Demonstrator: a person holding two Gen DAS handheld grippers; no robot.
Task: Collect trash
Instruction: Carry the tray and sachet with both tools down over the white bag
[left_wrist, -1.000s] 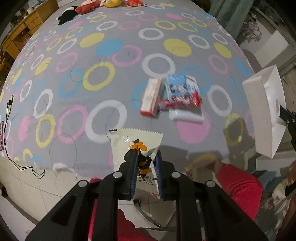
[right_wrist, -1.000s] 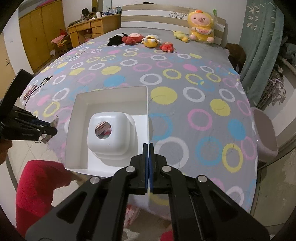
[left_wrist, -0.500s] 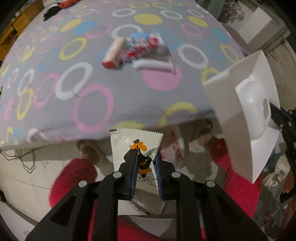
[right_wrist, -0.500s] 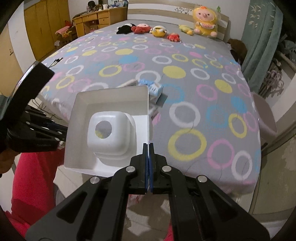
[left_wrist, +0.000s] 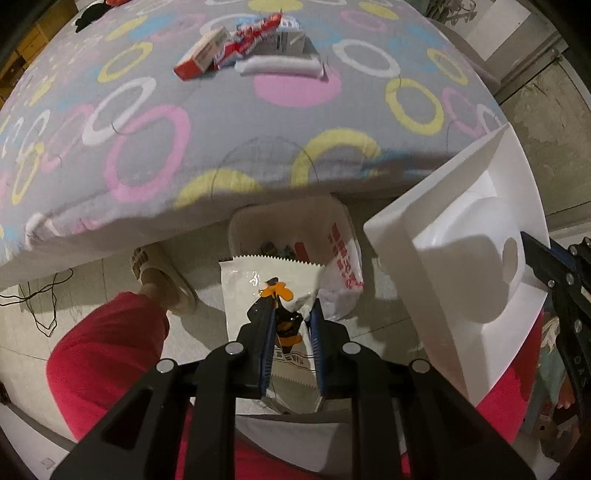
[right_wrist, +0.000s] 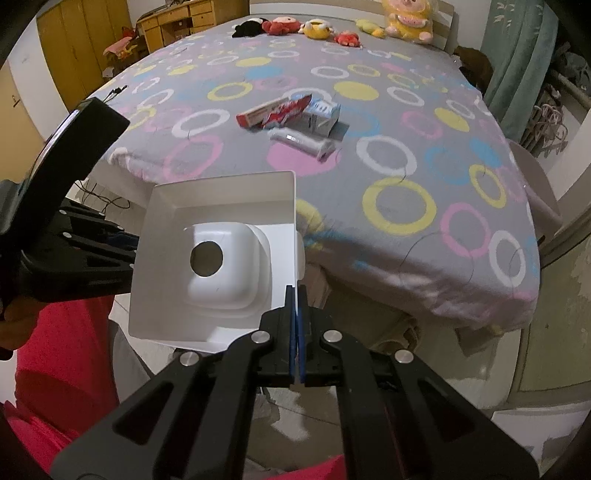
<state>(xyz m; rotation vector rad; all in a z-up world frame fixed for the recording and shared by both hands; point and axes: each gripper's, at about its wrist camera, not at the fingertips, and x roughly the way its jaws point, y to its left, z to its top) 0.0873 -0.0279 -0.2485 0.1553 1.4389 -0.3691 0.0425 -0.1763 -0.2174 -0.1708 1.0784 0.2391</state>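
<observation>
My left gripper (left_wrist: 290, 314) is shut on a white snack wrapper (left_wrist: 271, 280) with an orange and black figure, held over the floor above a white trash bin (left_wrist: 288, 225) lined with a plastic bag. My right gripper (right_wrist: 296, 291) is shut on the rim of a white moulded packaging tray (right_wrist: 221, 258), which also shows at the right of the left wrist view (left_wrist: 472, 236). On the bed lie a red box (left_wrist: 201, 59), a red and blue packet (left_wrist: 258, 31) and a white roll (left_wrist: 280, 68).
The bed (right_wrist: 388, 155) with a grey ring-patterned cover fills the far side. Plush toys (right_wrist: 314, 27) sit at its head. A foot in a slipper (left_wrist: 162, 280) and red trousers (left_wrist: 107, 347) are beside the bin. Cables (left_wrist: 44, 306) lie on the floor at left.
Both grippers have pulled back and down from the bed. The wrapper now hangs over the trash bin, which has come into view. The tray has moved closer to the left gripper.
</observation>
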